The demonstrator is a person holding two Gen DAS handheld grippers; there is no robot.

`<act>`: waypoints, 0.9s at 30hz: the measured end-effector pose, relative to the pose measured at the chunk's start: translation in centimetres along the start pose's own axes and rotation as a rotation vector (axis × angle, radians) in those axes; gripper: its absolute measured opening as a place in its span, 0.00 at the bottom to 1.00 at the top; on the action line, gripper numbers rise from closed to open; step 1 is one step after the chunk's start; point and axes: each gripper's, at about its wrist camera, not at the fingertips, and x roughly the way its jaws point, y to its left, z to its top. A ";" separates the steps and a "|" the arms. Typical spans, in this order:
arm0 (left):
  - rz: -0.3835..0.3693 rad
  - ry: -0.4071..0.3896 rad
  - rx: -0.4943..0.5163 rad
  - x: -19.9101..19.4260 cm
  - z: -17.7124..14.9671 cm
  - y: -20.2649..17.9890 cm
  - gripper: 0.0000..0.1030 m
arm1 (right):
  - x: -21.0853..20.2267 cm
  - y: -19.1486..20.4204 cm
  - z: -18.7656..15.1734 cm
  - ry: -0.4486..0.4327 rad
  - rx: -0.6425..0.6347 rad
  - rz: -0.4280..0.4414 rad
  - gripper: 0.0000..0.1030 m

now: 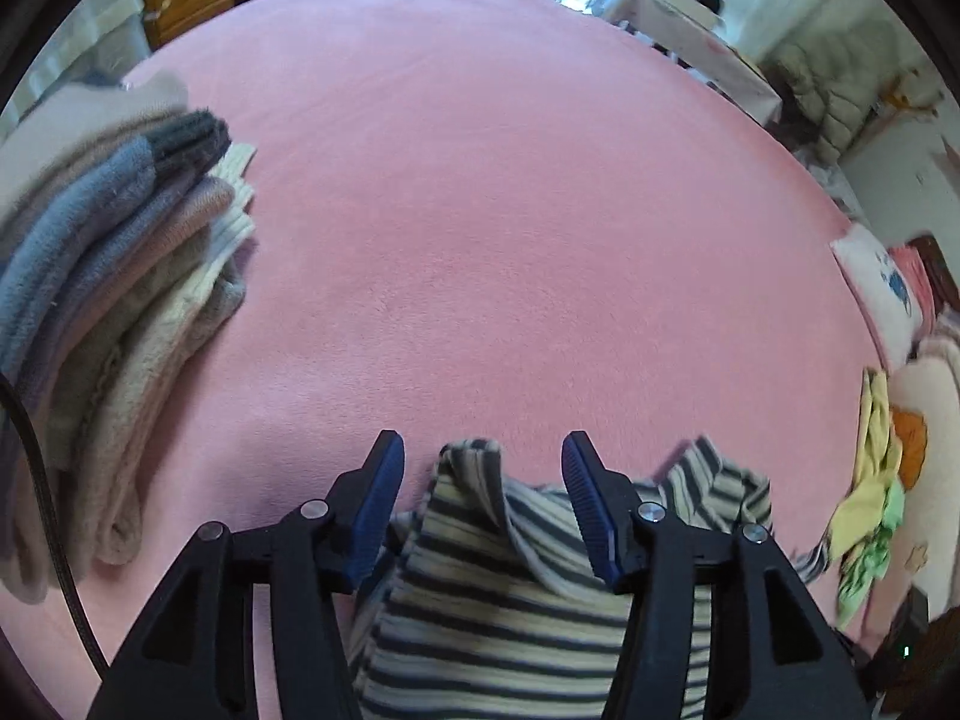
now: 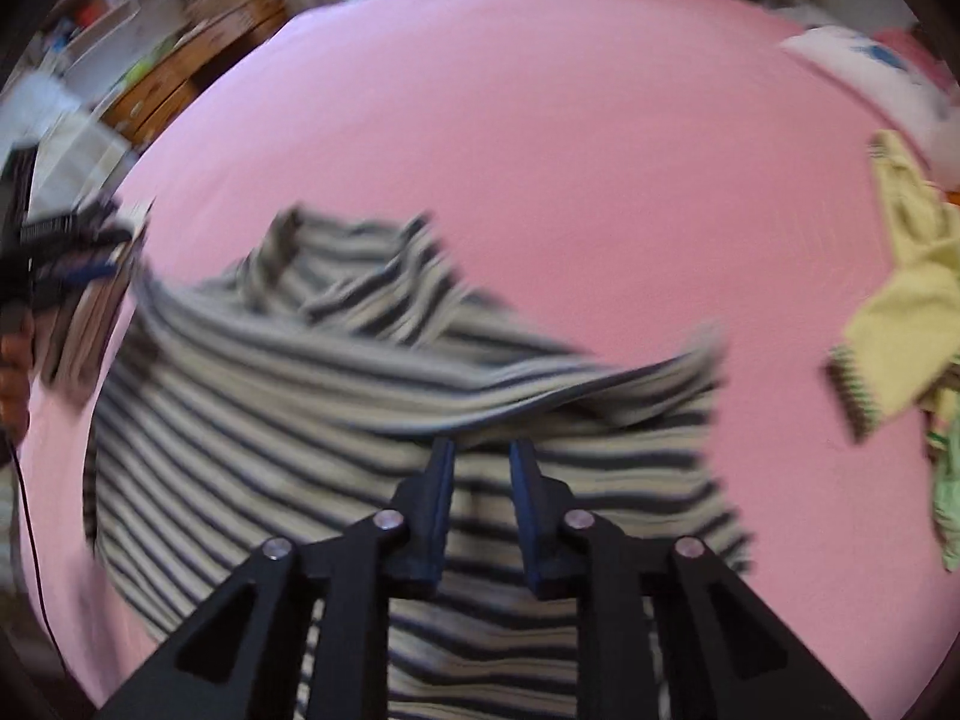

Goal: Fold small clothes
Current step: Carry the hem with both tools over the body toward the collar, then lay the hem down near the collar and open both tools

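Cloth first: striped garment (image 2: pixel 300 396) lying rumpled on the pink bed cover (image 2: pixel 570 120), filling the lower left and centre of the right wrist view, long axis running roughly left to right across that frame, one raised ridge crossing just ahead of the fingertips. Pointing steeply down at that ridge with the right gripper (image 2: pixel 483 450), jaws standing only narrowly apart, stripes showing through the gap, nothing seen pinched, though blur is softening the edge. Holding the left gripper (image 1: pixel 483 462) over the same garment's other end, at the bottom centre of the left wrist view, jaws standing wide apart with an upright fold of striped cloth between them and clear of both pads. Judging both hands to be about equally near, each directly above its own end, so the coming grasp is depending on closing down onto the fold below rather than on any reach sideways. Leaving the stack of folded clothes (image 1: pixel 120 276) at the left edge and the yellow garment (image 2: pixel 900 300) at the right edge well apart.
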 end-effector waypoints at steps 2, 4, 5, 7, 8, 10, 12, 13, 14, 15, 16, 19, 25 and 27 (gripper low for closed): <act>-0.022 -0.007 0.083 -0.9 -1.1 -1.1 0.52 | 1.0 0.9 -0.3 0.021 -0.028 0.014 0.16; -0.060 0.003 0.202 -1.7 -3.0 -2.4 0.52 | 1.6 1.1 -0.3 0.032 -0.035 0.026 0.16; -0.079 0.015 0.266 -1.8 -4.0 -3.2 0.52 | 1.9 1.0 -0.1 0.032 -0.034 0.021 0.16; -0.127 0.048 0.383 -1.7 -6.4 -4.5 0.52 | 2.1 0.5 0.6 0.020 -0.021 0.013 0.16; -0.138 0.065 0.425 -1.6 -7.5 -4.9 0.52 | 2.1 0.1 1.1 0.011 -0.006 0.004 0.16; -0.136 0.105 0.507 -0.6 -9.2 -6.1 0.52 | 2.4 -0.6 2.2 -0.011 0.032 -0.001 0.16; -0.134 0.134 0.542 0.3 -10.4 -6.8 0.52 | 2.6 -1.7 3.5 -0.040 0.080 -0.014 0.16; -0.150 0.151 0.549 0.9 -10.8 -7.2 0.52 | 2.6 -2.2 4.1 -0.058 0.110 -0.016 0.16; -0.157 0.161 0.550 1.4 -10.7 -7.4 0.52 | 2.6 -2.9 4.8 -0.082 0.148 -0.011 0.16; -0.155 0.166 0.552 1.9 -10.7 -7.7 0.52 | 2.4 -3.4 5.2 -0.102 0.182 0.002 0.16; -0.155 0.175 0.558 2.4 -10.8 -8.4 0.52 | 2.3 -3.7 5.5 -0.114 0.204 0.012 0.16; -0.117 0.195 0.575 4.6 -10.6 -9.8 0.52 | 1.4 -3.7 5.5 -0.149 0.208 0.027 0.16; -0.031 0.135 0.547 7.3 -7.7 -12.0 0.52 | -0.9 -4.1 3.3 -0.189 0.163 0.059 0.16; -0.028 0.121 0.508 7.7 -6.4 -12.1 0.52 | -2.0 -3.8 2.0 -0.204 0.159 0.047 0.16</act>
